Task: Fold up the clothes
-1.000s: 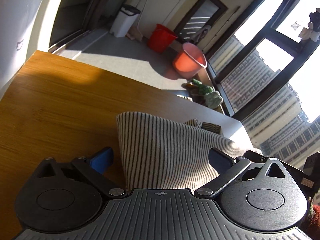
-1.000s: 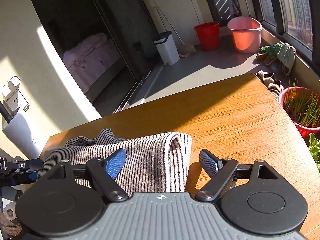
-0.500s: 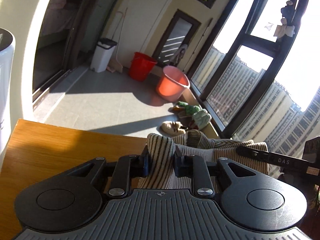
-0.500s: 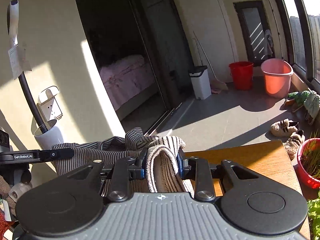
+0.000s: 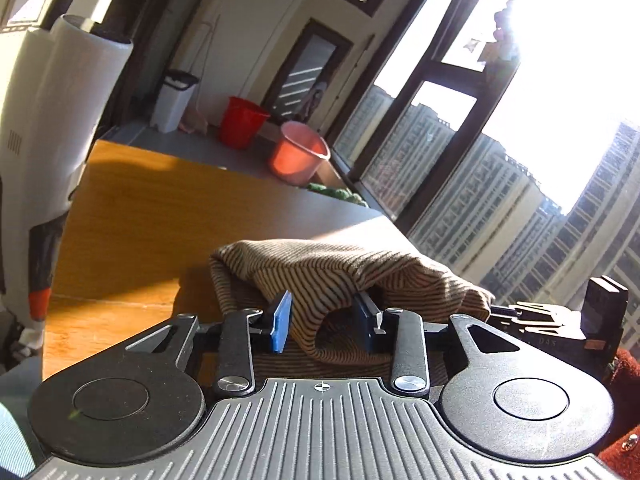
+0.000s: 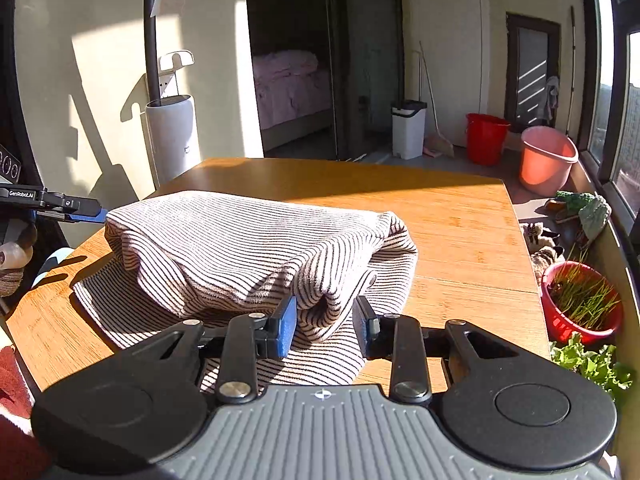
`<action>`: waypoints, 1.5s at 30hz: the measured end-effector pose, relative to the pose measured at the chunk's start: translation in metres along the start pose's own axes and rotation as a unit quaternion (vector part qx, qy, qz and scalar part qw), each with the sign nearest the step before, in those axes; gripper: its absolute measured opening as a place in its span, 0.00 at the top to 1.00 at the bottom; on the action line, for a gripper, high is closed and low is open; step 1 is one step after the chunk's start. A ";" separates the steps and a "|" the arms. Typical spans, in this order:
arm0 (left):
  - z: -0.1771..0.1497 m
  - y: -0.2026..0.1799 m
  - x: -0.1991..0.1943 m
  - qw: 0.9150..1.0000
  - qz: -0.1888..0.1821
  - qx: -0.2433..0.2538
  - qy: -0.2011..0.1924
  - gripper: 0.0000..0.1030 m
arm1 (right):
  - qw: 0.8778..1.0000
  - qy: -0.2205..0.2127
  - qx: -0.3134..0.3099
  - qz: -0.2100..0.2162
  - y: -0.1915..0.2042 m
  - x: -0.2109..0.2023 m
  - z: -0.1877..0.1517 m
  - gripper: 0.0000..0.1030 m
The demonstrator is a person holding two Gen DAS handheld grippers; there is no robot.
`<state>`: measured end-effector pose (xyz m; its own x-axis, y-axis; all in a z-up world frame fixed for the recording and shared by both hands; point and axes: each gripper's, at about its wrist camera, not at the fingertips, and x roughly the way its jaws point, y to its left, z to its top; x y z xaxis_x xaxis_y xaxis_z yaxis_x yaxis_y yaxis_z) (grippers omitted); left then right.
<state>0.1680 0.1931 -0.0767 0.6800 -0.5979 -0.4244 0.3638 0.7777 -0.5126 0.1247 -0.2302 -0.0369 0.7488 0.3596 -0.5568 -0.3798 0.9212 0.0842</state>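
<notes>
Right tongs (image 6: 325, 326) slightly apart, straddling folded edge of cream, dark-striped knit garment (image 6: 248, 248) at 6 o'clock; left tongs (image 5: 322, 322) likewise parted around opposite end. Garment lies doubled over on orange wooden bench (image 6: 460, 232); grip apparently loosened to release finished fold.

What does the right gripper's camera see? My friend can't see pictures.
A folded striped garment lies on a wooden table, its near fold between the parted fingers of the right gripper. Behind are a red bucket, a pink bucket and sunny windows.
</notes>
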 end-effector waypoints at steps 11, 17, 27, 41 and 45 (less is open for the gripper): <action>-0.007 0.016 0.012 0.994 -0.012 -0.111 0.015 0.08 | 0.965 -0.058 0.251 0.057 -0.043 0.006 -0.015 0.30; -0.015 0.004 0.055 0.993 0.022 -0.105 0.049 0.06 | 0.942 -0.036 0.326 0.069 -0.040 0.062 -0.028 0.27; -0.009 -0.025 0.050 0.999 0.026 -0.032 0.023 0.61 | 0.968 -0.067 0.233 0.069 -0.011 0.042 0.008 0.75; -0.052 -0.028 0.016 0.997 0.026 -0.012 0.068 0.58 | 0.969 -0.026 0.242 0.040 -0.014 0.020 -0.043 0.69; -0.054 -0.017 0.011 0.996 0.039 -0.021 0.073 0.54 | 0.974 -0.016 0.223 0.024 -0.016 0.013 -0.044 0.46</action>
<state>0.1352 0.1628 -0.1133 0.6043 -0.5602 -0.5666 0.2852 0.8160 -0.5027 0.1168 -0.2463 -0.0820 0.7548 0.4024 -0.5181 -0.1462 0.8731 0.4651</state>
